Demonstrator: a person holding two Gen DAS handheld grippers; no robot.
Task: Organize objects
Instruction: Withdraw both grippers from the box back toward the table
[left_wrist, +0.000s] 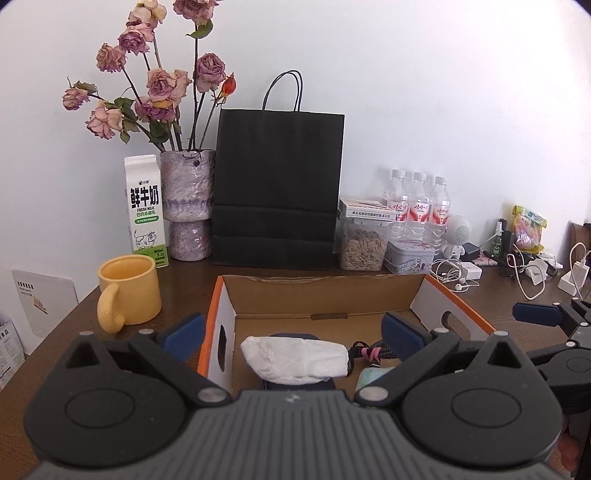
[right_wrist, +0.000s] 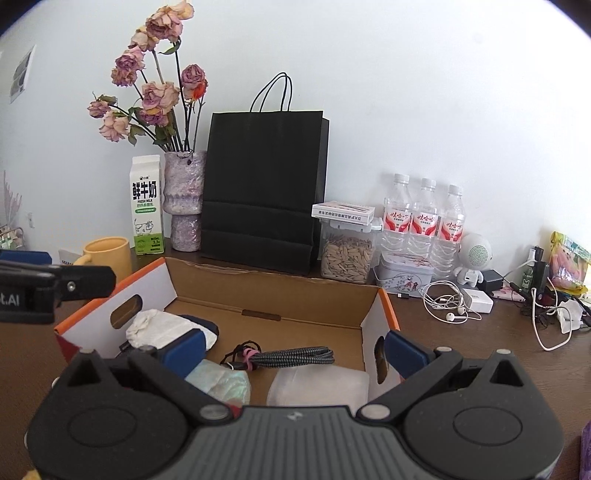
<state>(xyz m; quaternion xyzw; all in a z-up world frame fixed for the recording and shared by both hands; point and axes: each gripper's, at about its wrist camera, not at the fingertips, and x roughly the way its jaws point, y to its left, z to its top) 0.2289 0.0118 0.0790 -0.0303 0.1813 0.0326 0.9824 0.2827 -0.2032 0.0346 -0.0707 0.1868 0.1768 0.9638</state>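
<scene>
Nearest the lens, the left gripper (left_wrist: 291, 332) hangs over the near end of an open cardboard box (left_wrist: 325, 295) with orange edges, its blue-padded fingers (left_wrist: 184, 332) spread wide and holding nothing. One finger sits outside the box's left wall, the other above its inside. Just below lies a white crumpled cloth (left_wrist: 295, 360) resting on a dark flat item, and beside it a coiled braided cable (right_wrist: 284, 357) tied with a pink band.

Over the same box, the right gripper (right_wrist: 293, 349) has its fingers equally wide apart and empty (its right finger stands outside the box's right wall). Under it sit a pale iridescent pouch (right_wrist: 221, 384) and a translucent white packet (right_wrist: 319, 387) on the box floor.

On the brown counter (left_wrist: 66, 332), a yellow mug (left_wrist: 129, 295) stands just left of the box. Behind are a milk carton (left_wrist: 146, 210), a vase of dried roses (left_wrist: 188, 206), a black paper bag (left_wrist: 277, 188), a jar of seeds (left_wrist: 364, 240), three water bottles (left_wrist: 419, 206), and tangled white earphones (right_wrist: 447, 302) to the right.
</scene>
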